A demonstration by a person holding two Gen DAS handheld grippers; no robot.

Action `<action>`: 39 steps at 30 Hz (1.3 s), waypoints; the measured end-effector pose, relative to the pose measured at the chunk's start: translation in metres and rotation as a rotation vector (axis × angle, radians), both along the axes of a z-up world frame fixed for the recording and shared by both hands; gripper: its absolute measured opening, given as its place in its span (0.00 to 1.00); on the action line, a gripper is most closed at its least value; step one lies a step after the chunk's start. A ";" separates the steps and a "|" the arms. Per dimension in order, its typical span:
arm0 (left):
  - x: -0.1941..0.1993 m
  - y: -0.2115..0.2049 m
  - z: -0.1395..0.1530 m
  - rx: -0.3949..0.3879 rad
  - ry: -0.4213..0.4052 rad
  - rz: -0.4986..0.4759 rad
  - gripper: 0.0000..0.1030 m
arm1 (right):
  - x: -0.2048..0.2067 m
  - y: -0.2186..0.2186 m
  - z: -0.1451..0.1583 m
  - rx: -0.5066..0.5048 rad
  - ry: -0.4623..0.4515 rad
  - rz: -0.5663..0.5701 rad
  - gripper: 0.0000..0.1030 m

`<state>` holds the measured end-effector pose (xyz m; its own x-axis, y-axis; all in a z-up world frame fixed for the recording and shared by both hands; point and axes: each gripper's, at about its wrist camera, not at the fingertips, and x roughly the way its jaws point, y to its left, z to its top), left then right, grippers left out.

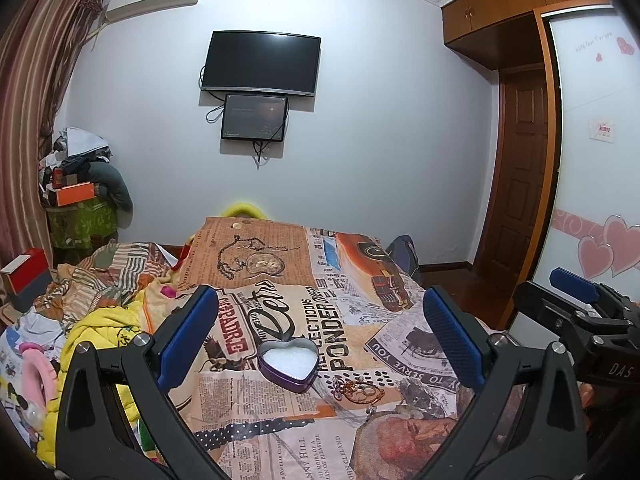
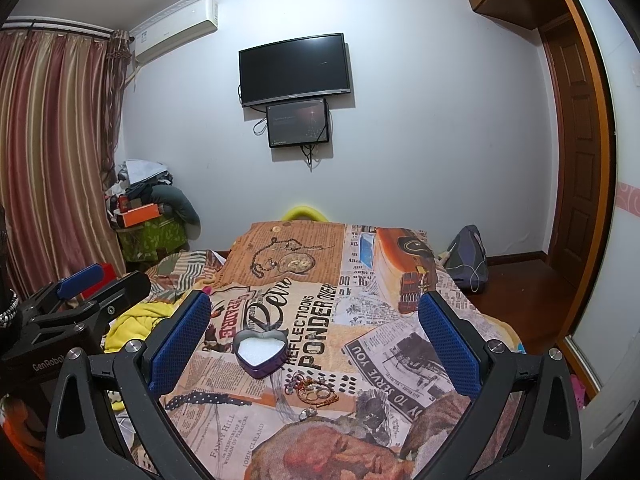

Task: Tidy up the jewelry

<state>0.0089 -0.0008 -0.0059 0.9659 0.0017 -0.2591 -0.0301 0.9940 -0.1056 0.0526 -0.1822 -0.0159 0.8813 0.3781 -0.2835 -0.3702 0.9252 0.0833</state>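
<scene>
Both tools up in the air over the bed, side by side. Left gripper [image 1: 320, 336] wide apart, nothing between the blue pads [image 1: 188, 336]. Right gripper [image 2: 314, 340] wide apart too, nothing held.

Down on the newspaper-print cover [image 2: 400, 352], a purple heart-shaped tin [image 2: 261, 351], lid off, white padding inside and nothing else. Just beside it, on the near side, a small heap of jewelry [image 2: 312, 390]: thin gold-colored rings and bits, all tangled close together. Too small to tell each piece apart. Farther back on the cover, a long chain [image 2: 264, 258] lying loose, well apart from the tin.

Probably at the very start: tin bare, nothing picked up yet.

Plenty to go wrong from here. Tiny thin pieces flat on soft cloth, so easy to pinch the cover by mistake instead of a ring. Tangled heap, so easy to lift one piece and drag others along, then drop them. Light little tin on a soft bed, so easy to bump and tip or slide. Busy print all over, so hard to spot a dropped piece again. Long chain likely to droop and hang over the tin's edge.
</scene>
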 end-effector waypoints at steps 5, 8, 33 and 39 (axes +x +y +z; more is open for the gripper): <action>0.000 0.000 0.000 -0.002 0.000 -0.001 1.00 | 0.000 0.000 -0.001 -0.001 0.000 0.000 1.00; 0.000 -0.001 0.000 0.002 0.000 0.001 1.00 | 0.001 -0.001 0.000 0.002 0.003 0.001 1.00; 0.001 0.000 0.001 0.000 0.001 0.001 1.00 | 0.001 0.000 -0.003 -0.003 0.008 0.003 1.00; 0.004 0.003 -0.003 0.001 0.012 0.007 1.00 | 0.008 0.001 -0.008 -0.008 0.027 0.009 1.00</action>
